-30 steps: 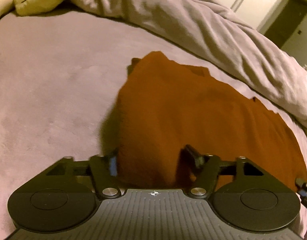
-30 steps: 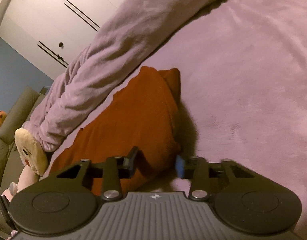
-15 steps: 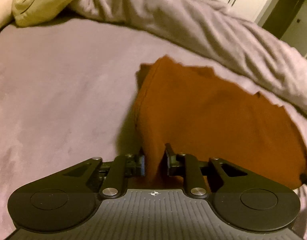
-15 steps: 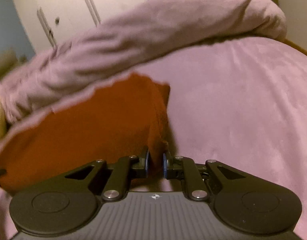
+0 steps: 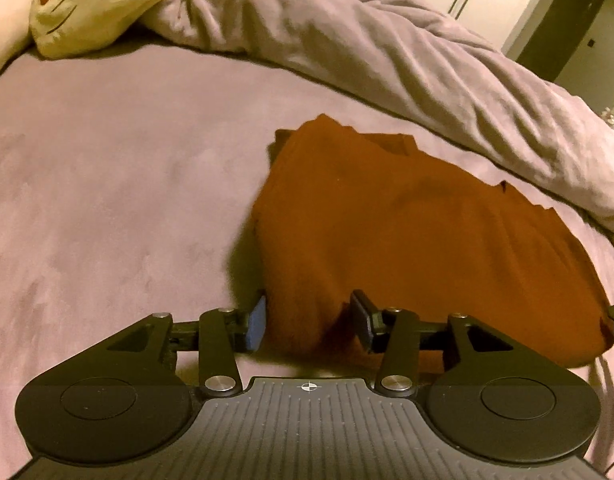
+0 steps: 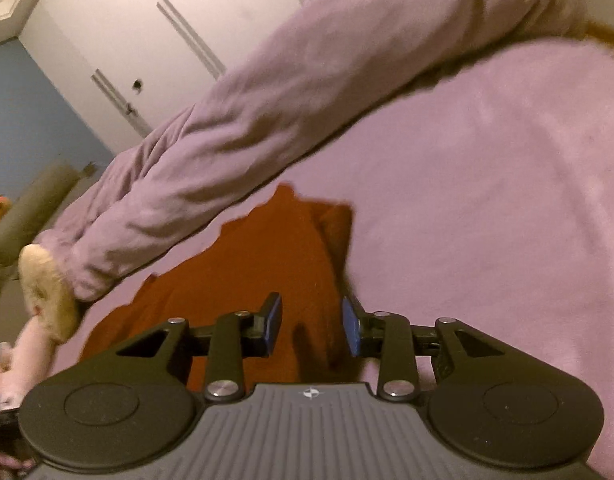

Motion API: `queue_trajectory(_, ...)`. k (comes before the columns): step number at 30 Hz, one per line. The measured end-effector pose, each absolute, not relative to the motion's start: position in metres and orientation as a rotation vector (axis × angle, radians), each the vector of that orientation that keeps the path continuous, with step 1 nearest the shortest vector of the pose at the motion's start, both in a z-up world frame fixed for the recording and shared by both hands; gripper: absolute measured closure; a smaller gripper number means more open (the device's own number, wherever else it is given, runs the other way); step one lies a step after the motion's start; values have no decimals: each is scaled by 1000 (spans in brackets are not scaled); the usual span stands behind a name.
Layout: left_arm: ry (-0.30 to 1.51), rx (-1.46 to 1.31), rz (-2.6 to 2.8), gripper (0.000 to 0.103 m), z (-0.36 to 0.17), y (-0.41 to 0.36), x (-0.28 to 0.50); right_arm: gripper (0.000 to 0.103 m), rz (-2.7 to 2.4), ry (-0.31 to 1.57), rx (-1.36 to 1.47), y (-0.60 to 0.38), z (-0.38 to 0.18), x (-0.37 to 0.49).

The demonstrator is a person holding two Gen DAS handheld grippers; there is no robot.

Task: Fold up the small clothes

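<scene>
The garment on my bed is a plain rust orange with no print, and the bed cover under it is a soft mauve pink. The rumpled duvet behind is a greyer lilac. My left hand-held gripper and my right hand-held gripper are black with blue pads. The cushion is pale yellow with a drawn face in black and a red mouth. The wardrobe doors are white, beside a blue wall.
</scene>
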State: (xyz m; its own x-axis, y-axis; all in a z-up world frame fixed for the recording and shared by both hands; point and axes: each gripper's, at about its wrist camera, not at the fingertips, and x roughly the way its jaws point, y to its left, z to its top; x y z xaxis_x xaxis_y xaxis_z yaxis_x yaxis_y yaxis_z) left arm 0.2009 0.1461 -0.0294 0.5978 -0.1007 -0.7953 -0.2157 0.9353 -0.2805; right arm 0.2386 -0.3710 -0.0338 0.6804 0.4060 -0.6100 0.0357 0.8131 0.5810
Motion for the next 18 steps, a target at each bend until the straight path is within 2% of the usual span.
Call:
queue_trajectory(3,931,-373,77,50,-27,149,202,73,287,833,623,-367,-40,247)
queue_trajectory(5,929,-370,74,49,-26,150,203,95,303,863,556,-360,-39,247)
queue_trajectory(10,939,-381,94,42,-30,152,210,94,118,877,256,-340,-39,235)
queue_trajectory(14,914,-386,88,26,-27,151,218,94,-1,836,221,-337,-31,223)
queue_trajectory(18,921,-367,85,25,-31,145,235,94,35,736,158,-311,-13,214)
